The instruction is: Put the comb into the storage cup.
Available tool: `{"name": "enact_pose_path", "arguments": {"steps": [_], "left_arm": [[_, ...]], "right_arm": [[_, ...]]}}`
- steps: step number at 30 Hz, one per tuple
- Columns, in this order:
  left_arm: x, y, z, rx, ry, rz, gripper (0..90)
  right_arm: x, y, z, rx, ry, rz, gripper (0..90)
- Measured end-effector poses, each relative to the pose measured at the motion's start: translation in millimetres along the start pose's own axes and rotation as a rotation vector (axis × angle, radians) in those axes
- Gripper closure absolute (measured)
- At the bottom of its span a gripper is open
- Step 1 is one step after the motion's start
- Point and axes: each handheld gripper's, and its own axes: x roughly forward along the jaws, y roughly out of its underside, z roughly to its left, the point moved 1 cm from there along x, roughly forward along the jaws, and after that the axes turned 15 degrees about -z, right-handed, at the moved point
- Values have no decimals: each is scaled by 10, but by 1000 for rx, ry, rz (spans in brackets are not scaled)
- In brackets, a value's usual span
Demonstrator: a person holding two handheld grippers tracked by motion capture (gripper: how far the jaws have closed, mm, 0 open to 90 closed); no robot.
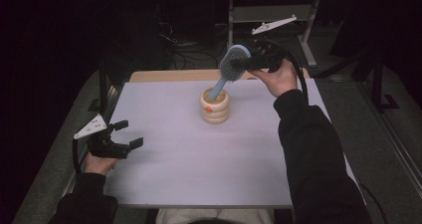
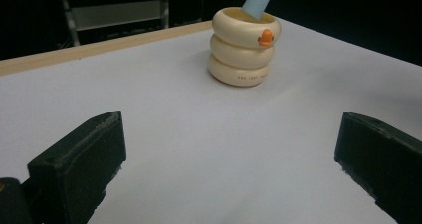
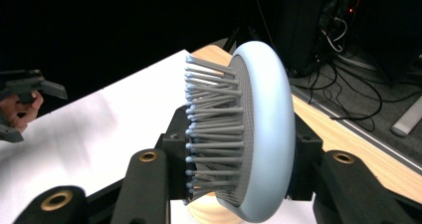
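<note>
The right claw (image 1: 249, 62) grips the blue hairbrush (image 1: 233, 64) by its head, handle in the cream holder (image 1: 215, 106) mid-bench (image 1: 199, 174); the left claw (image 1: 125, 134) hangs open near the left edge.

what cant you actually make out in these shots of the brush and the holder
- Handle's lower end: hidden inside the holder in the high view and left gripper view.
- Hairbrush head: top cut off by the left gripper view's edge; its handle is hidden in the right gripper view behind the right gripper.
- Small print on the holder's bottom ring: too small, left gripper view.
</note>
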Motion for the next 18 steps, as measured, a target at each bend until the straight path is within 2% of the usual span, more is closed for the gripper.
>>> {"name": "enact_pose_path", "arguments": {"steps": [6, 8, 18], "left_arm": [[7, 55, -3, 14, -2, 27, 0], [9, 71, -1, 7, -2, 29, 0], [12, 123, 7, 4, -1, 44, 0]], "right_arm": [[105, 46, 7, -10, -1, 23, 553], [134, 66, 8, -14, 0, 23, 553], [288, 269, -80, 14, 5, 40, 552]]}}
